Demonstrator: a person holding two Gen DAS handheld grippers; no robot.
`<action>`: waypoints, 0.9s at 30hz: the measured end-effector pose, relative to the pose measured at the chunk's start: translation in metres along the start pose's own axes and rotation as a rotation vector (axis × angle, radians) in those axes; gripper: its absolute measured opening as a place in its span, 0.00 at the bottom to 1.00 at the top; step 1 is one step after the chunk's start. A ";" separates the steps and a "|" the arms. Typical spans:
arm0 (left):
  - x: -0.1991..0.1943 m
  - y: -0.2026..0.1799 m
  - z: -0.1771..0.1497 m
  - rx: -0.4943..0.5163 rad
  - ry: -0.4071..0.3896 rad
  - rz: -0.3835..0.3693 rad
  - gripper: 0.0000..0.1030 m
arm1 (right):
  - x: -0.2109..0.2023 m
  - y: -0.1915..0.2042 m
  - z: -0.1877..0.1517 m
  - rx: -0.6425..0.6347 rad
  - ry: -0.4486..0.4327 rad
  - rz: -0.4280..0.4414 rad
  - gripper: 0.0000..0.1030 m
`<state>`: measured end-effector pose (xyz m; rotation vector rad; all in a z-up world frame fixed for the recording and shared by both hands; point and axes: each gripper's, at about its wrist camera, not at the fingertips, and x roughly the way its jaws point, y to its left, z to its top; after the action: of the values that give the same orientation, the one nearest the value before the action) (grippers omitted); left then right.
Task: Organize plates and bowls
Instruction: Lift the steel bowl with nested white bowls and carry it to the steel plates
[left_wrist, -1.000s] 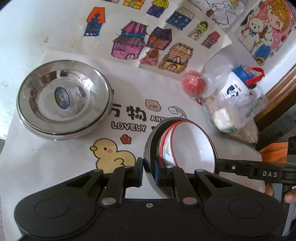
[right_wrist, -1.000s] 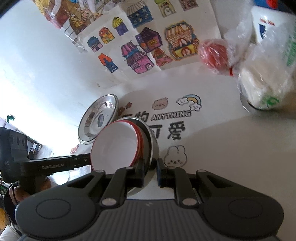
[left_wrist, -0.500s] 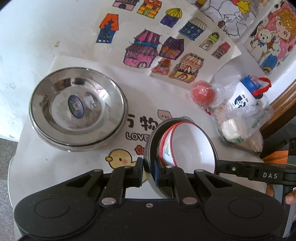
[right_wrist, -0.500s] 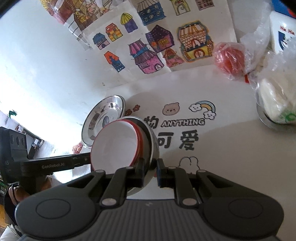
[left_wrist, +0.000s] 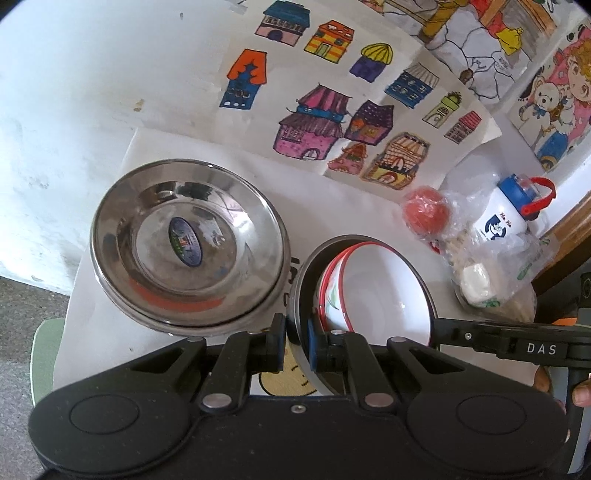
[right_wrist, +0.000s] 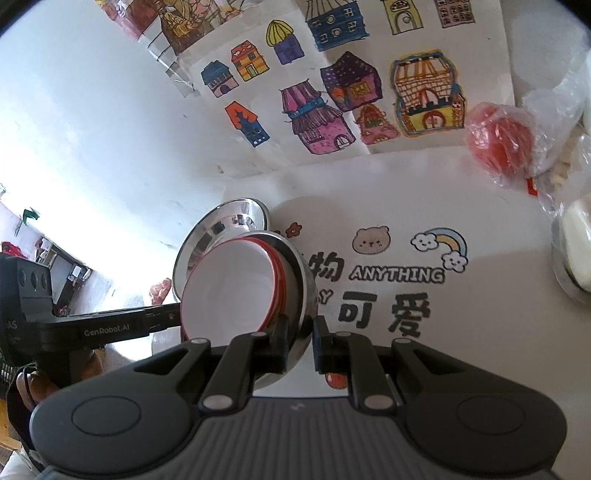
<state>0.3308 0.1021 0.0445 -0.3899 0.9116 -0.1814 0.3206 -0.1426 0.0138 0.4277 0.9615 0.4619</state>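
Note:
A steel bowl (left_wrist: 300, 295) with red-rimmed white bowls (left_wrist: 384, 295) nested inside hangs tilted above the printed table mat, held from both sides. My left gripper (left_wrist: 297, 343) is shut on its near rim. The right gripper (right_wrist: 299, 343) is shut on the opposite rim; in the left wrist view it enters from the right as a black bar marked DAS (left_wrist: 517, 345). In the right wrist view the steel bowl (right_wrist: 304, 288) and white bowls (right_wrist: 229, 291) partly hide a stack of steel plates (right_wrist: 225, 221). That stack of plates (left_wrist: 188, 243) rests on the mat just left of the held bowls.
A red ball in clear plastic (left_wrist: 424, 212), a white bottle with a blue cap (left_wrist: 506, 218) and a bag of food in a steel dish (left_wrist: 480, 284) crowd the right side. Coloured house drawings (left_wrist: 332, 122) hang on the wall behind. The table's left edge is near a green stool (left_wrist: 44, 347).
Both grippers have carried the nested bowls leftward toward the steel plates. The plates now sit right beside the held bowl's rim, and the duck print is mostly covered.

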 end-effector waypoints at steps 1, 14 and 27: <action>0.000 0.001 0.002 -0.002 -0.002 0.002 0.10 | 0.001 0.001 0.002 -0.003 0.000 0.000 0.14; 0.000 0.024 0.022 -0.040 -0.027 0.029 0.10 | 0.026 0.018 0.034 -0.049 0.010 0.018 0.15; -0.001 0.051 0.042 -0.083 -0.046 0.057 0.10 | 0.054 0.039 0.064 -0.098 0.029 0.026 0.15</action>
<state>0.3632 0.1594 0.0483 -0.4433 0.8853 -0.0824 0.3949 -0.0893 0.0308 0.3463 0.9578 0.5378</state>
